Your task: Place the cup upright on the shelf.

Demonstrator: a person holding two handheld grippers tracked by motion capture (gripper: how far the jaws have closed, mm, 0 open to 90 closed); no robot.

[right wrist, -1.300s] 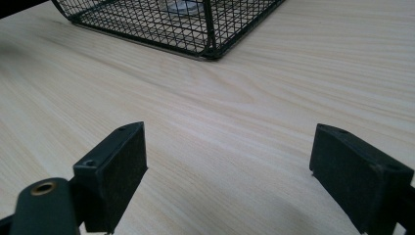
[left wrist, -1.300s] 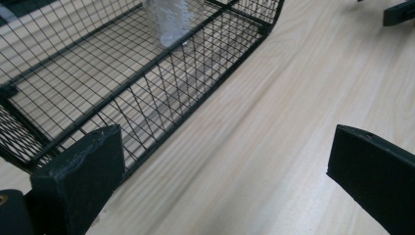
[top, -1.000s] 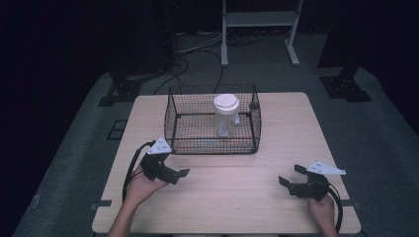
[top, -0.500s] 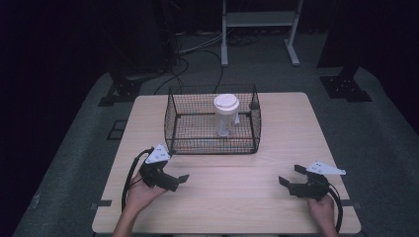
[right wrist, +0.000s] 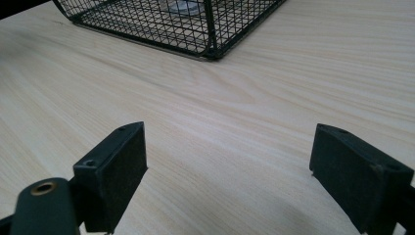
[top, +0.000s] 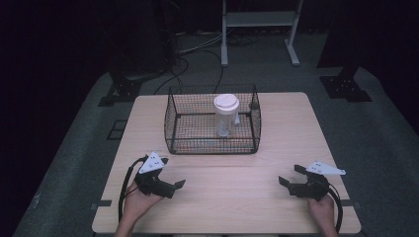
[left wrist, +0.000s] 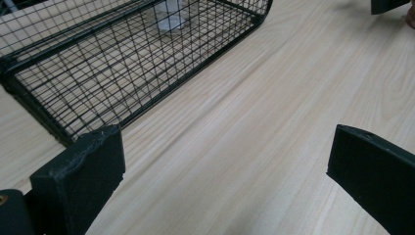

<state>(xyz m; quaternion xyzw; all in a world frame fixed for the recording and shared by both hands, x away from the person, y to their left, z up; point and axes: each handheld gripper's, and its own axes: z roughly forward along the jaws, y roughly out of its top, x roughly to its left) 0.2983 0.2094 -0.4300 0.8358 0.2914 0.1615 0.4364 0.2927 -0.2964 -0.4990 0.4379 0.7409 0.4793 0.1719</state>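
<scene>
Both tongs gape empty near the tabletop's front edge; cup (top: 226, 114) stands upright in basket (top: 173, 123) toward the far edge, left tongs (top: 174, 186) slightly nearer than right tongs (top: 285, 183).

Cup (top: 226, 114): no text can be read.
Wire basket (top: 170, 121): no label is seen.
Table (top: 237, 187): no markings are seen.

We are looking at a light wooden table (top: 276, 148) that is carrying a black wire basket (top: 212, 143) near its far edge.

Dark lab or studio: black-curtained surround, floor cables (top: 197, 47), lone wooden table (top: 296, 128).
</scene>
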